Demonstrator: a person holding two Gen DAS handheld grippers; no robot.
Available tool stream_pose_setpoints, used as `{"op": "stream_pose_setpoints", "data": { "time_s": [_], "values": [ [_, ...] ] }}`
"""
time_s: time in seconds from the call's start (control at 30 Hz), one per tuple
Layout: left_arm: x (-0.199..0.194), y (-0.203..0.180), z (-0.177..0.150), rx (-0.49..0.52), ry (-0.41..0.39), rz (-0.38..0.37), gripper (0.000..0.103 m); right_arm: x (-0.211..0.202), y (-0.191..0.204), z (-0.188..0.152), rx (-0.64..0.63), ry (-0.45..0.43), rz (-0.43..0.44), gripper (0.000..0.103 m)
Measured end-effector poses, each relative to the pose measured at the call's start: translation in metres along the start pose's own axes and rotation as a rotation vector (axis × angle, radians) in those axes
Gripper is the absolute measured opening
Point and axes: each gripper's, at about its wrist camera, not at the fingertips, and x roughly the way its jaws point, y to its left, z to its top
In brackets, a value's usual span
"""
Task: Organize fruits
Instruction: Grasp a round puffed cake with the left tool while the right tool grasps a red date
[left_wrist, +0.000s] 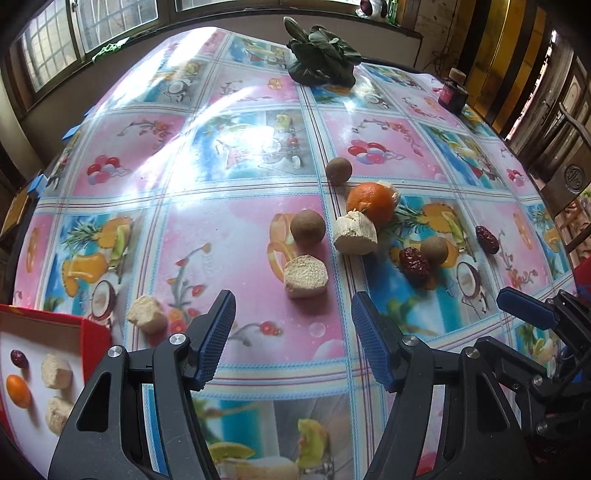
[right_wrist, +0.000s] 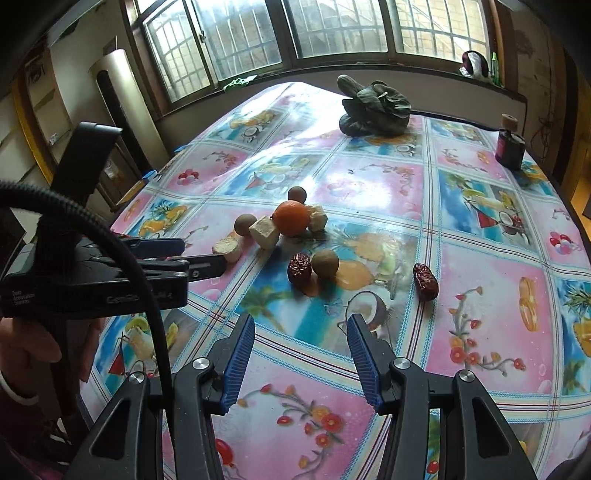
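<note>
The left gripper (left_wrist: 293, 334) hovers over the desk (left_wrist: 236, 155) with its blue pads spread apart and nothing between them. Just ahead of it lies a pale round chunk (left_wrist: 306, 276) with a brown round fruit (left_wrist: 307, 227) right behind it. Off its left finger sits another pale chunk (left_wrist: 147, 314), and further left, at the near corner, a red box (left_wrist: 92, 332) holds a dark red date, a small orange fruit and two pale chunks. Ahead and slightly right of this gripper an orange (left_wrist: 370, 202) touches a pale cut block (left_wrist: 355, 235), with a second brown round fruit (left_wrist: 338, 171) beyond them.

The right gripper (right_wrist: 301, 363) also stands spread and empty above the desk. Directly ahead of it a wrinkled red date (right_wrist: 299, 268) lies touching a brown round fruit (right_wrist: 325, 263); a second date (right_wrist: 425, 281) lies apart, ahead of the right finger. Further ahead is the orange cluster, and to its left the other gripper reaches in from the side, near a pale chunk.

Far ahead of both grippers, near the desk's far edge, rests a bunch of dark leafy greens (right_wrist: 375, 109), and to the far right a small dark bottle (right_wrist: 510, 146).
</note>
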Motion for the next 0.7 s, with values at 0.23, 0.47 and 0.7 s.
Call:
{"op": "stream_pose_setpoints", "data": {
  "time_s": [0.23, 0.47, 0.7],
  "values": [
    [0.013, 0.002, 0.005, 0.012, 0.012, 0.019, 0.066, 0.021, -0.006, 0.007, 0.016, 0.036, 0.064, 0.05],
    [0.017, 0.012, 0.007, -0.012, 0.019, 0.032, 0.066, 0.051, 0.003, 0.028, -0.036, 0.072, 0.038, 0.044],
    [0.014, 0.01, 0.006, 0.016, -0.003, 0.033, 0.029, 0.065, 0.007, 0.036, -0.106, 0.057, -0.055, 0.019]
  ]
}}
